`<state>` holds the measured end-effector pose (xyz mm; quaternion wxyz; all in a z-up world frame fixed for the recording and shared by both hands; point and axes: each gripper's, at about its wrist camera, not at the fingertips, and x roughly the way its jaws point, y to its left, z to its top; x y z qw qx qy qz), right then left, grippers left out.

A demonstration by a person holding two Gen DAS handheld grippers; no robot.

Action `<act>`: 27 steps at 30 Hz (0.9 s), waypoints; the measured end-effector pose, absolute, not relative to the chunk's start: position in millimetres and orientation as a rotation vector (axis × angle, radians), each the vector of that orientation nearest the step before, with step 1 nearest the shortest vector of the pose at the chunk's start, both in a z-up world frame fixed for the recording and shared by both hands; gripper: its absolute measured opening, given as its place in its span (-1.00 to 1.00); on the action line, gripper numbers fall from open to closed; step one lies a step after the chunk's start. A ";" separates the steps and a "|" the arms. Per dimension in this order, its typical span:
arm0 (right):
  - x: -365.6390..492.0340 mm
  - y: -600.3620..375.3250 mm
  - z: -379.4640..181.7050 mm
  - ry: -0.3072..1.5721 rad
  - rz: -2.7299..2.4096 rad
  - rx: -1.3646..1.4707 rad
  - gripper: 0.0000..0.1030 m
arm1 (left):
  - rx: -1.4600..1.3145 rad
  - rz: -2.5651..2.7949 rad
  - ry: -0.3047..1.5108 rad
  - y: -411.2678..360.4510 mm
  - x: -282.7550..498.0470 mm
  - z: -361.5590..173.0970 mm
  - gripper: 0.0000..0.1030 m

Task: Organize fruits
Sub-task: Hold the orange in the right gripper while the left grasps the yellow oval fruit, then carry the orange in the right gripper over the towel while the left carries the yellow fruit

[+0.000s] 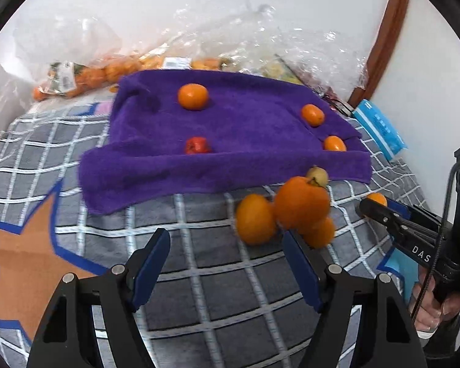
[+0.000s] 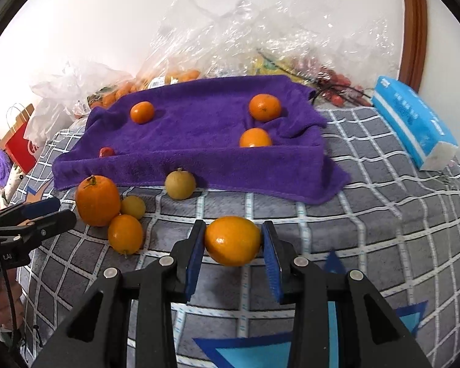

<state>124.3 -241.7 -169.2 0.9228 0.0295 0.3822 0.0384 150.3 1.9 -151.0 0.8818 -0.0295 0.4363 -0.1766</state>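
Gripping a yellow-orange citrus (image 2: 233, 241) between its jaws, the right gripper (image 2: 233, 242) hovers low over the checked bedspread (image 2: 368, 214), probably bound for the purple towel (image 2: 199, 128), where three mandarins and a small red fruit (image 2: 106, 152) already lie; the left gripper (image 1: 227, 263) gapes empty near a loose cluster of oranges (image 1: 300, 202).

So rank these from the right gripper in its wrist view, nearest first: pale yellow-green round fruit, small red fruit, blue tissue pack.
1. Pale yellow-green round fruit, ahead, at the towel's front edge.
2. Small red fruit, far left, on the purple towel.
3. Blue tissue pack, far right.
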 end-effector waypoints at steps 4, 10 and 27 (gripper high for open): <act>115.4 -255.0 -164.6 0.770 0.056 0.072 -0.29 | -0.046 -0.366 0.925 -7.8 152.5 -156.4 0.34; 108.5 -265.5 -162.9 0.763 0.042 0.077 -0.29 | 0.011 -0.335 0.915 -21.5 157.1 -163.2 0.22; 116.1 -254.2 -162.6 0.774 0.049 0.068 -0.29 | 0.094 -0.274 0.870 -24.9 155.7 -159.1 -0.28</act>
